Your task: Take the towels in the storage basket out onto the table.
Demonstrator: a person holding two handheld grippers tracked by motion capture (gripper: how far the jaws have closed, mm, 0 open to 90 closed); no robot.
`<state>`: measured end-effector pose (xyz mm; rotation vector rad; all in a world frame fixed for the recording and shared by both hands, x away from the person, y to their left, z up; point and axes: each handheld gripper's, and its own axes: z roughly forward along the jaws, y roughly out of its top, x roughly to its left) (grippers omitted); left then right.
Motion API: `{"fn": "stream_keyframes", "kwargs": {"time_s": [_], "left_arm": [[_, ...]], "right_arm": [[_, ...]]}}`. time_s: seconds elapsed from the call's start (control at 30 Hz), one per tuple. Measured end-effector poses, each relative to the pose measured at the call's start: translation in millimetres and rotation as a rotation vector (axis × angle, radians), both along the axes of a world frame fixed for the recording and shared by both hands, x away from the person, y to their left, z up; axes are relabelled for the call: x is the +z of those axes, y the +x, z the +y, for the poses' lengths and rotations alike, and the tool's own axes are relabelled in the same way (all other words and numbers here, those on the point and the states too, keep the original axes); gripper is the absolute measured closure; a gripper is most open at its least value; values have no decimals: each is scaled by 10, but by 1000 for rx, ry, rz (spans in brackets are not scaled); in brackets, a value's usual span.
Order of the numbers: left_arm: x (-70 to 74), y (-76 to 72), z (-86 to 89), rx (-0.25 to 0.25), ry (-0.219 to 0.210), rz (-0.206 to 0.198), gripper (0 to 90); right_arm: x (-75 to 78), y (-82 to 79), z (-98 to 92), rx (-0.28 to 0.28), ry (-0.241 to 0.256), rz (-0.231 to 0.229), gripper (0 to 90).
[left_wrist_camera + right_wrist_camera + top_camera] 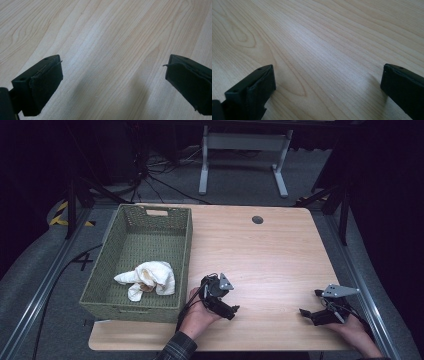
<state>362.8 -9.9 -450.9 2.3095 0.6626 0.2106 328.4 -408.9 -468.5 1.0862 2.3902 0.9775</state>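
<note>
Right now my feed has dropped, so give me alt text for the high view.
A white crumpled cloth lies inside a green woven basket at the left of a wooden table. The left hand-held gripper rests just right of the basket, and the right hand-held gripper near the table's right edge, both holding nothing.

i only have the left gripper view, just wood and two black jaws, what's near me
Observer: The green woven basket stands just to the left of the left gripper, at the table's left edge.
Operator: anything in it
Observer: A crumpled white cloth lies in its near end.
Operator: where's the other gripper
Observer: The right gripper is low over the table by the near right corner, jaws open and holding nothing.
Operator: anything between the two
Observer: Just bare wood between them in the high view.
</note>
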Motion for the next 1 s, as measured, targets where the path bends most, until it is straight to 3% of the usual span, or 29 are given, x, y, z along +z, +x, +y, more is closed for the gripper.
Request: {"fn": "stream_keyframes", "kwargs": {"time_s": [0.17,1.0], "left_arm": [[30,-2,0,7,17,11,17],[184,8,11,16,11,-2,23]], "right_arm": [[0,0,0,0,1,0,1],[0,0,0,-1,1,0,1]]}}
